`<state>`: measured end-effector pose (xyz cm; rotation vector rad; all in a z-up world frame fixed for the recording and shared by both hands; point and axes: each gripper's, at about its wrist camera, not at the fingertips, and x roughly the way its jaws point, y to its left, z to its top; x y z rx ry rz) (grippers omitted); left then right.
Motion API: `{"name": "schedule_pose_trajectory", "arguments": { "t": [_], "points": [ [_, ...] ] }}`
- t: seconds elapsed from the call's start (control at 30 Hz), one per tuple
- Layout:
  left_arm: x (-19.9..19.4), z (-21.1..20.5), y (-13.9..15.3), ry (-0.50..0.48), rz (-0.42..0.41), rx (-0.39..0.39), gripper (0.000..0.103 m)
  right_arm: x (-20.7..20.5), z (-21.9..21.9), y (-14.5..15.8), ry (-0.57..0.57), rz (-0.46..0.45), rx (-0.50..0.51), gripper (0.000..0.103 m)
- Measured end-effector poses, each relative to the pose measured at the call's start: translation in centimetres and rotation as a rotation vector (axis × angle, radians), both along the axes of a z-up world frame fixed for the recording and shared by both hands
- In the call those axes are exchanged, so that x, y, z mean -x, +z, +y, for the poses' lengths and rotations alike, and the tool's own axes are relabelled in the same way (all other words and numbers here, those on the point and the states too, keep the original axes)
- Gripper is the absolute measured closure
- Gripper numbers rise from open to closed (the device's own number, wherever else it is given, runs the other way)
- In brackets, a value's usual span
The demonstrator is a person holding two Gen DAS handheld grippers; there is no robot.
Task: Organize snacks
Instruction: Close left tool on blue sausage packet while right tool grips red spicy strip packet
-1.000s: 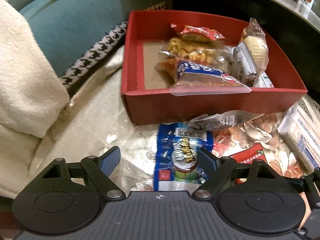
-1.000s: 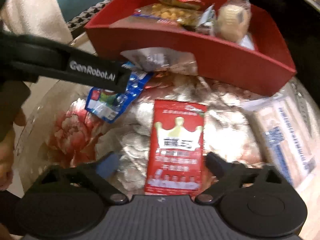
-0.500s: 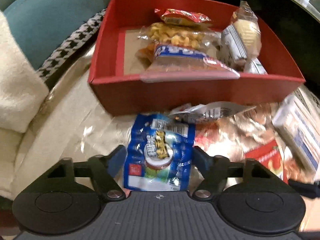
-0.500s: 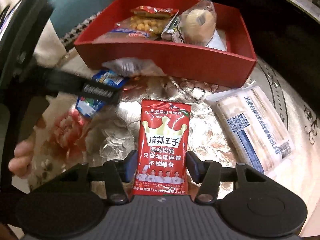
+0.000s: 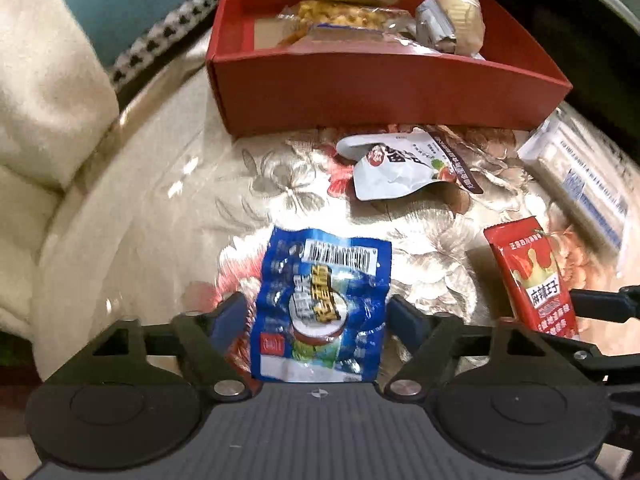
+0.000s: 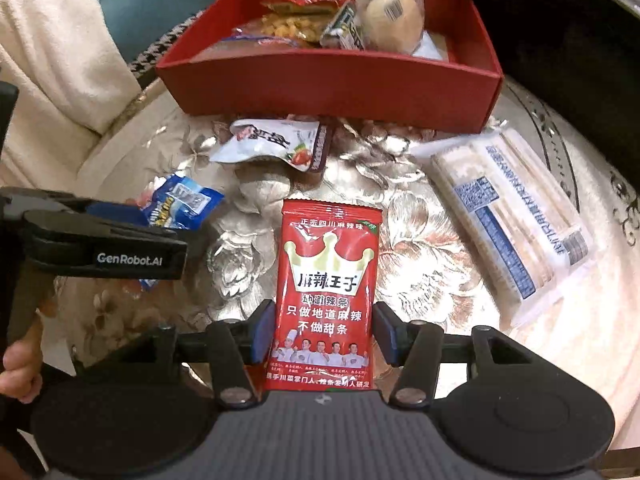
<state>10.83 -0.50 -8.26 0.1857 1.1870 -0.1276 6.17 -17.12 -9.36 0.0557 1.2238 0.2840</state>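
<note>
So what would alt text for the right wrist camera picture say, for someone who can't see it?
A handheld two-finger right gripper clamps a red spicy-snack packet over a shiny floral tablecloth. Beyond it sits a red box already holding snacks, with a white pouch before it and a long pale packet to the right. At left, the left gripper has a blue packet.

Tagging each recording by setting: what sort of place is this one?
Probably a home living room: a teal sofa cushion beside a round table with a flowered cloth, and a red box of snacks on it.
</note>
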Motion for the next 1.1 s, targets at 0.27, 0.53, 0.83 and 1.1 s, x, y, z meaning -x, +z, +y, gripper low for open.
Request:
{"name": "schedule_pose_trajectory", "arguments": {
  "t": [0.27,0.53,0.83,1.1],
  "points": [
    [-0.3,-0.8,-0.7,0.0,-0.024,-0.04,0.003,-0.4,-0.1,-0.9,-0.022,0.014,-0.025,0.028],
    [1.0,0.4,-0.4,-0.005,-0.034,-0.028,0.0,-0.1,1.3,-1.6,-0.001,-0.012,-0.022,0.003],
    [0.9,0.5,-0.6,0.006,-0.038,-0.004,0.0,-0.1,3.5,-1.9,0.043,-0.036,0.118,0.003],
    [0.8,0.9,-0.4,0.021,-0.027,0.021,0.0,1.2,1.9,-0.8,0.037,-0.062,0.117,0.045]
  ]
}}
